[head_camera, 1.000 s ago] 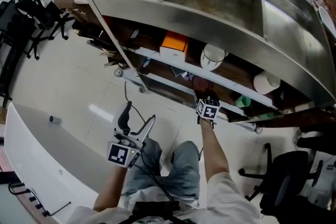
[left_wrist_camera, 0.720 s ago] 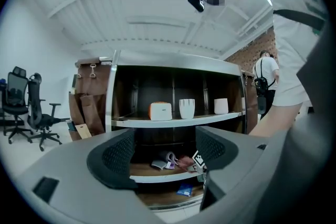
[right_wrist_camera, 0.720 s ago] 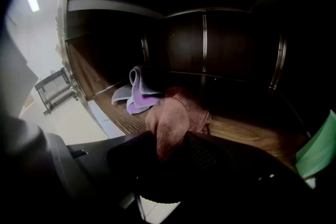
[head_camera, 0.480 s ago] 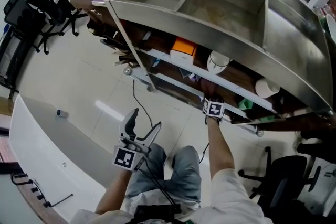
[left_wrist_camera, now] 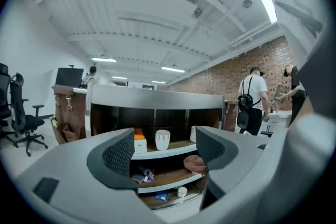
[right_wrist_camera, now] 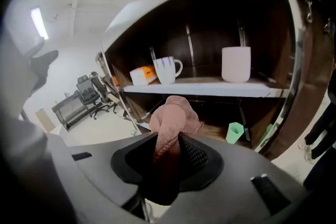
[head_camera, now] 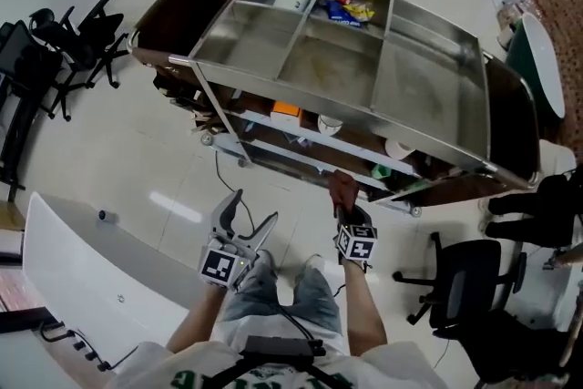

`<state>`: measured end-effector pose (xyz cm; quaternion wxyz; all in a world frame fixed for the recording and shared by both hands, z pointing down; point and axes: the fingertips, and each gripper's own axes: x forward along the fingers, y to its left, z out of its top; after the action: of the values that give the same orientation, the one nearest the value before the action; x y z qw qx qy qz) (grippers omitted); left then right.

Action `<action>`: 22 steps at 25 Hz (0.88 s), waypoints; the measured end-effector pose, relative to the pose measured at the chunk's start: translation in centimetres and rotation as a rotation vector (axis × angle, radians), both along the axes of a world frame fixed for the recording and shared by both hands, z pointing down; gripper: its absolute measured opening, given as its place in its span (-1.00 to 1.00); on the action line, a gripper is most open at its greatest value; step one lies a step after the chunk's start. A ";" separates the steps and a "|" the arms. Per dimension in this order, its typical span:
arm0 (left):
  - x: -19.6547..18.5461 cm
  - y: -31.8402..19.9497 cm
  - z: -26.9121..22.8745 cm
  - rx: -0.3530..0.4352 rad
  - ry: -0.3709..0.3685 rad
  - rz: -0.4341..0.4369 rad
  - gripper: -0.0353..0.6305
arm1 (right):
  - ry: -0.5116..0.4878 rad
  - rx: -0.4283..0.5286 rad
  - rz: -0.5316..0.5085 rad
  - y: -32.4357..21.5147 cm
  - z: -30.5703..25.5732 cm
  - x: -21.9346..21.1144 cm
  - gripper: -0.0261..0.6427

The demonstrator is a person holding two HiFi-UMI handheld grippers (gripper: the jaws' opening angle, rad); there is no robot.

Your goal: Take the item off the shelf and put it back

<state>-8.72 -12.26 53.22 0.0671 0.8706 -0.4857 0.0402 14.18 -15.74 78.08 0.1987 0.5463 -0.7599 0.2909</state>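
The pink cloth [right_wrist_camera: 173, 115] is clamped in the right gripper [right_wrist_camera: 168, 157], just outside the shelf [right_wrist_camera: 210, 89]; the left gripper [left_wrist_camera: 163, 152] is spread, empty. Putting it back seems required next.

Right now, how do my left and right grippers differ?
The left gripper has its jaws apart, nothing between them; the right gripper is shut on a pink cloth. The left gripper hangs over the floor; the right gripper is nearer the shelf. Both carry a marker cube.
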 end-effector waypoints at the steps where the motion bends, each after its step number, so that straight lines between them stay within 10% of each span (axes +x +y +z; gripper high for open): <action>1: 0.3 0.3 -1.3 0.008 0.004 0.013 0.15 | -0.014 0.023 0.004 1.5 -3.0 0.0 -0.54; 12: 2.7 1.8 -11.4 0.157 0.017 0.117 0.15 | -0.039 0.287 0.066 10.0 -27.6 0.6 -0.54; 22: 3.0 1.3 -12.3 0.219 0.041 0.105 0.14 | -0.053 0.332 0.140 9.3 -28.7 2.5 -0.54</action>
<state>-5.77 -10.93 40.95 -0.0208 0.8976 -0.4395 -0.0274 16.70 -6.43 49.37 0.0648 0.6153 -0.7627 0.1887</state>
